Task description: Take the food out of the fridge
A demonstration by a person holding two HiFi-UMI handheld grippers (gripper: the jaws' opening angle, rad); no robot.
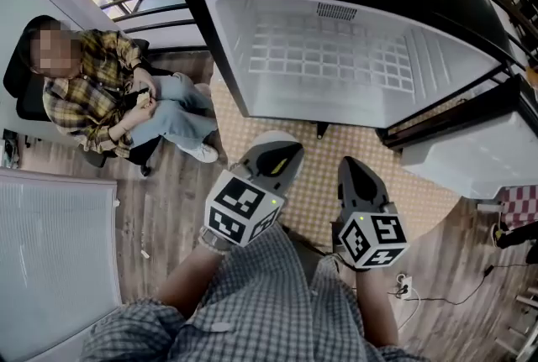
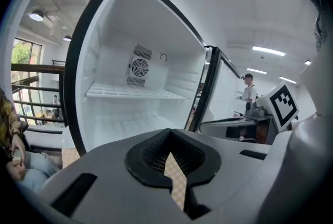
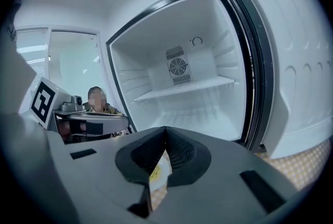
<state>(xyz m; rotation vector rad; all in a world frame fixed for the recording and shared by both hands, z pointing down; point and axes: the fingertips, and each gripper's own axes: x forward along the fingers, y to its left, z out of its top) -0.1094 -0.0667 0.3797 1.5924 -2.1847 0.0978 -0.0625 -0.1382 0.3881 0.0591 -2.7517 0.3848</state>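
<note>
Fridge cavity (image 1: 336, 58) faces left tool (image 1: 282, 154) and right tool (image 1: 351, 169), both closed.

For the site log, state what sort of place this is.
Probably an office or lab-like room, not a home kitchen: an open, empty black fridge stands on a checked mat, strip lights run overhead, and a person sits nearby.
</note>
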